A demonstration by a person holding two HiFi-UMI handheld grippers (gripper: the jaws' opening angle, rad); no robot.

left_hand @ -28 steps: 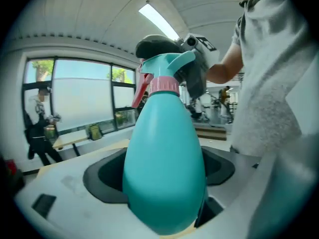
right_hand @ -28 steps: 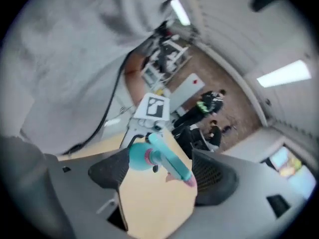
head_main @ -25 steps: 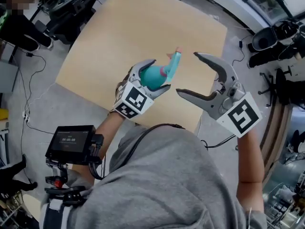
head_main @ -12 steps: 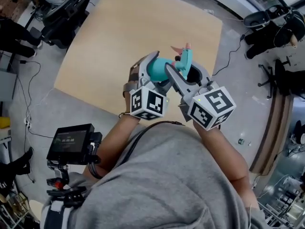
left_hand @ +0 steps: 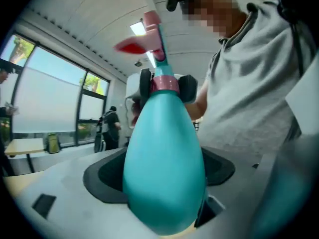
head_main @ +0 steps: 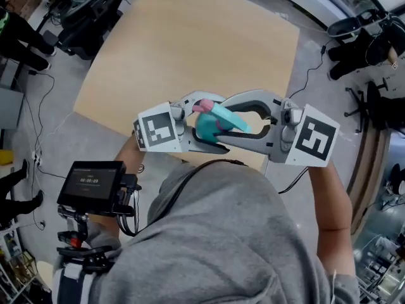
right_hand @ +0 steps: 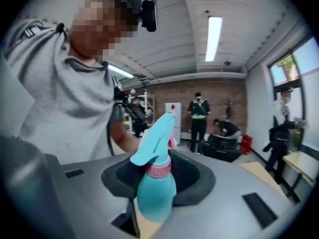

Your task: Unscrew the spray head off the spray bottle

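Grey sweatshirt [head_main: 228,233] is filling the lower head view, with the wooden table [head_main: 190,43] beyond. The spray bottle [head_main: 205,128] is up in the air over the table's near edge. Only the left gripper view is showing pads [left_hand: 144,86] flanking the pink collar [left_hand: 164,83]. Left gripper [left_hand: 162,176] is clamping wide round the teal belly. Right gripper [right_hand: 158,180], jaws just closing, is pinching that collar below the spray head [right_hand: 155,138].
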